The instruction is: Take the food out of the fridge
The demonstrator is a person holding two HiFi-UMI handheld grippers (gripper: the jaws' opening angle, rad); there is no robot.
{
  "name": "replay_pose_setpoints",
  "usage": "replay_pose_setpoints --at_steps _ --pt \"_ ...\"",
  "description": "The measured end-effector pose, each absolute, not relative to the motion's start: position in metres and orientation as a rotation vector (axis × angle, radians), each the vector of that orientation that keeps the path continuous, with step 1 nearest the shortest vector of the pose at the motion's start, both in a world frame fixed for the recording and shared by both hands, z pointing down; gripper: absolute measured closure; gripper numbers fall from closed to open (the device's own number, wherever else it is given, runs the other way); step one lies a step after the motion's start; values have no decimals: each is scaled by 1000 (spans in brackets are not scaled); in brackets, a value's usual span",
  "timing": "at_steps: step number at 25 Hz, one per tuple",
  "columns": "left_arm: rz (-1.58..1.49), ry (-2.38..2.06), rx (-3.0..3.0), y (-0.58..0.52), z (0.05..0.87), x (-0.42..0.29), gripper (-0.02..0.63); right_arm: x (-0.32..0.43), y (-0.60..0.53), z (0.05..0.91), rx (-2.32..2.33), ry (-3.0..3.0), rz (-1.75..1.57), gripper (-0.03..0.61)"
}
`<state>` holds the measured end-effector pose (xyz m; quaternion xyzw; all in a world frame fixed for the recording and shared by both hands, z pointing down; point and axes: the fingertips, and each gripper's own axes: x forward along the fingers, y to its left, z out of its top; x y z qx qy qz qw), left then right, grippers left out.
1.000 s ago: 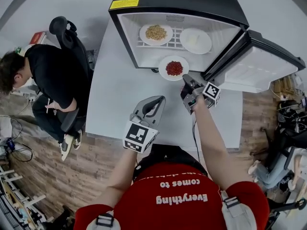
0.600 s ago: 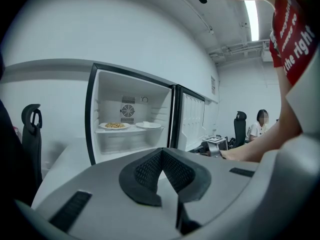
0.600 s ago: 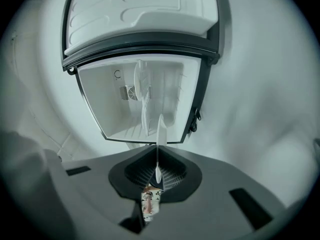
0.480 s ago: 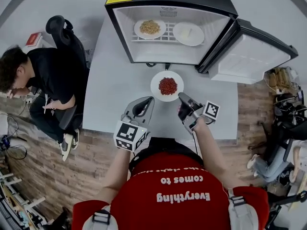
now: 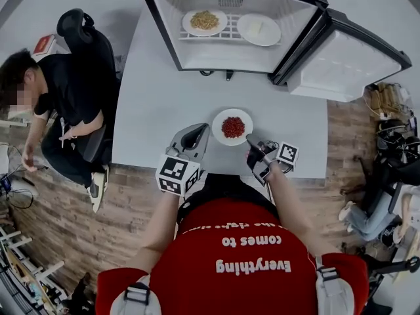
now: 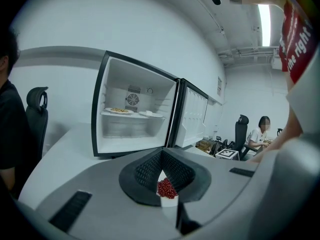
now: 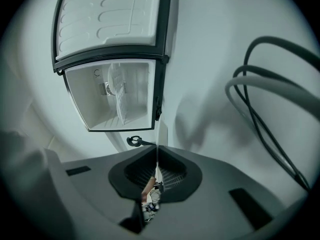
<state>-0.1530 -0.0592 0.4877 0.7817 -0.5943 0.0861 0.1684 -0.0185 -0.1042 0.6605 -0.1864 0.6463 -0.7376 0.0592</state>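
here, white plate [image 5: 217, 131], red food [image 5: 233, 127]

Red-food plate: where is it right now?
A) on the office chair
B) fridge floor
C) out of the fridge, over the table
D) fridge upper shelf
C: the plate of red food sits over the white table, clear of the fridge, the right gripper jaws shut on its rim.

The fridge [image 5: 230, 51] stands open at the far end of the bench [image 5: 157, 110], its door [image 5: 348, 61] swung out to the right. On its shelf [image 5: 231, 37] the left plate [image 5: 205, 22] lies beside the right plate [image 5: 258, 29]. A third plate [image 5: 232, 126] is near the bench's front edge, its near rim in the right gripper [image 5: 251, 142], with the left gripper [image 5: 196, 132] just left of it. A seated person [image 5: 62, 90] is left of the bench
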Motion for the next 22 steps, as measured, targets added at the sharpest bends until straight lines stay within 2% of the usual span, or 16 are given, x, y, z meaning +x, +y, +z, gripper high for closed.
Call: replay_pose_setpoints --at_steps 18,19,21,22 --pt "275 -1589 2179 -64 526 -137 615 -9 -102 726 -1028 2250 -2401 556" --pt "278 -1588 2180 -64 526 -137 615 -10 -101 728 -1052 2266 -2417 548" --pt "282 -1586 2180 -65 527 -138 615 -14 -98 731 -1090 2304 -2454 464" --pt "283 -1585 2180 -66 527 -138 615 -15 -97 732 -1115 2330 -2465 461"
